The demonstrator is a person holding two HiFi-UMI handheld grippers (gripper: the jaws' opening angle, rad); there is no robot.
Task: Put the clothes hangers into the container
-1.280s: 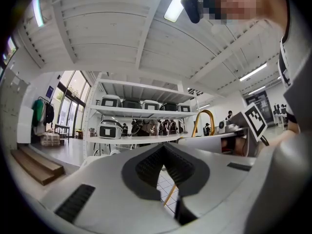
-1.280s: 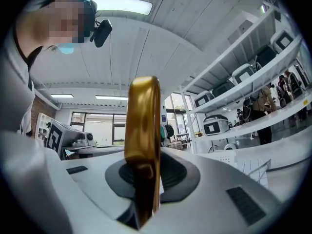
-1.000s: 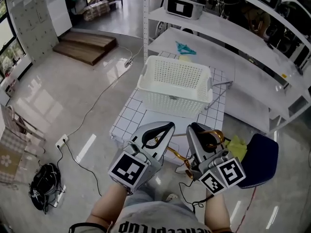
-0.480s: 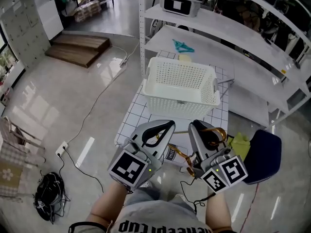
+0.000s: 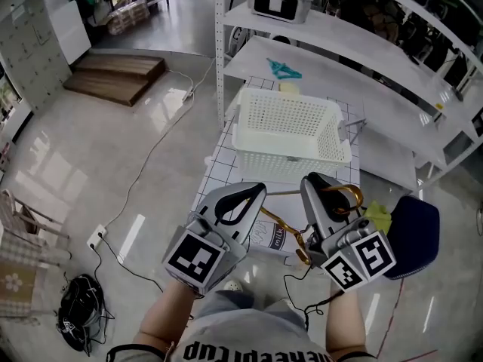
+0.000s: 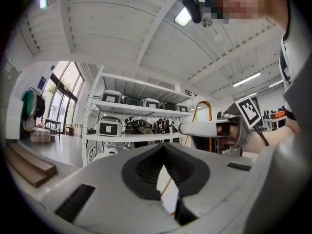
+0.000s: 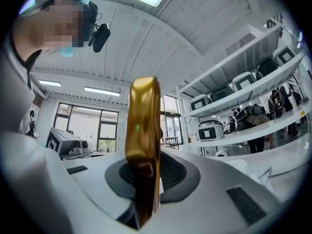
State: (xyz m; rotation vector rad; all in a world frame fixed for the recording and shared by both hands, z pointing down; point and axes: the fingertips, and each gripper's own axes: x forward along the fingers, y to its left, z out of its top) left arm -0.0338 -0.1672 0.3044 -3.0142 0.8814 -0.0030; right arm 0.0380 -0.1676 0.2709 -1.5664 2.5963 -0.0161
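Glossy grey floor spreads around a small table covered in a white grid-pattern cloth, with long white shelving just behind it. On the far half of the table stands the white perforated basket, its open top facing up. A teal hanger lies on the lower shelf beyond the basket, well apart from both grippers, and a grey appliance sits on the shelf above. The right gripper is clamped on the hook of a gold hanger, which stands upright between its pads. In the head view the hanger's body trails down and left, near the person and short of the basket. The left gripper has its curved jaw tips together with nothing gripped; the gold rod shows only through the hollow behind them. Beside the right gripper are a dark blue seat and a yellow-green cloth. Wooden steps, a floor socket with its cable, and a black bag lie off to the left. Under the hanger is a white item whose print seems to read "milk". Both grippers carry black-and-white square markers, and upside-down lettering on the person's grey shirt is cut off by the frame.
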